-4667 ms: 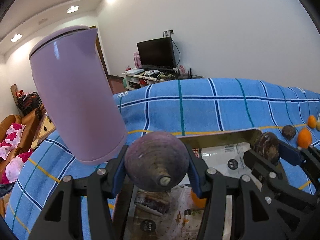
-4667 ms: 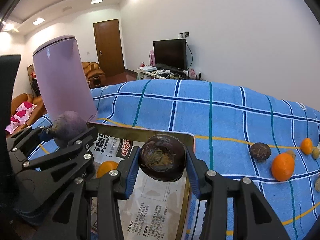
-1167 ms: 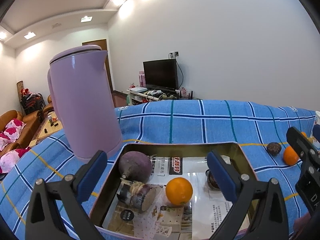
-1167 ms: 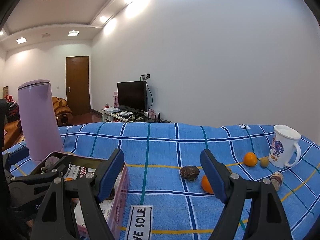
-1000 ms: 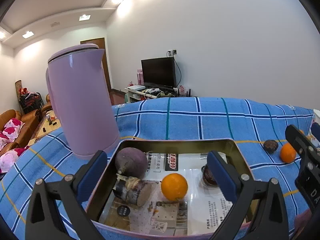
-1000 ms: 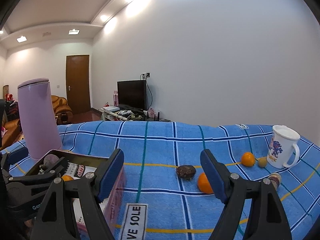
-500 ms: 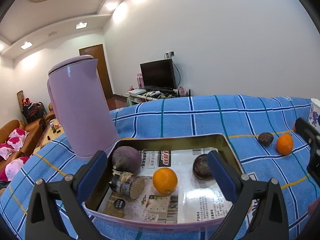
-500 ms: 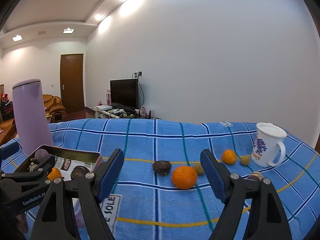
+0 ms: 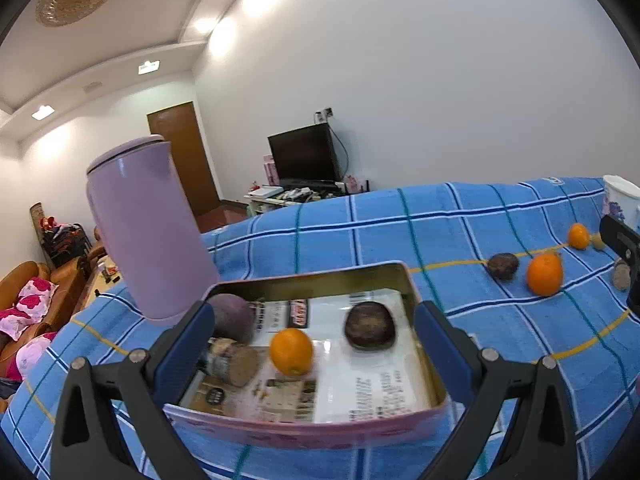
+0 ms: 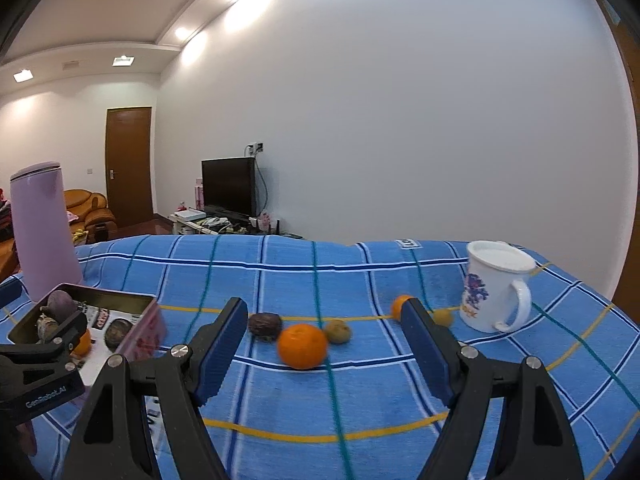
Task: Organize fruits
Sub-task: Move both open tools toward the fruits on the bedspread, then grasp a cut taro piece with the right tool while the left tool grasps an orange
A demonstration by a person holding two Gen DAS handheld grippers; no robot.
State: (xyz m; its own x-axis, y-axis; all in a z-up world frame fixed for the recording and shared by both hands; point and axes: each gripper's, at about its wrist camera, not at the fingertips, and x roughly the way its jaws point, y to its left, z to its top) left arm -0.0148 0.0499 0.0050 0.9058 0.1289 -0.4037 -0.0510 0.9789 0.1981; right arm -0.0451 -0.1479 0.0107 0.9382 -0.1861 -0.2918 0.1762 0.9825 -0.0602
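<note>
Both fruits I'd been carrying had landed in the tin (image 9: pixel 410 288) near the desk's left edge, so both grippers, left gripper (image 9: pixel 316 344) and right gripper (image 10: pixel 322 350), hung open and empty. I'd swung right toward the loose orange (image 10: pixel 302 346) mid-desk, probably next.

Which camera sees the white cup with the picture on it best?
The right wrist view. There the white cup stands whole on the blue cloth, with its handle and printed picture clear. The left wrist view catches only a sliver of it at the right edge.
</note>
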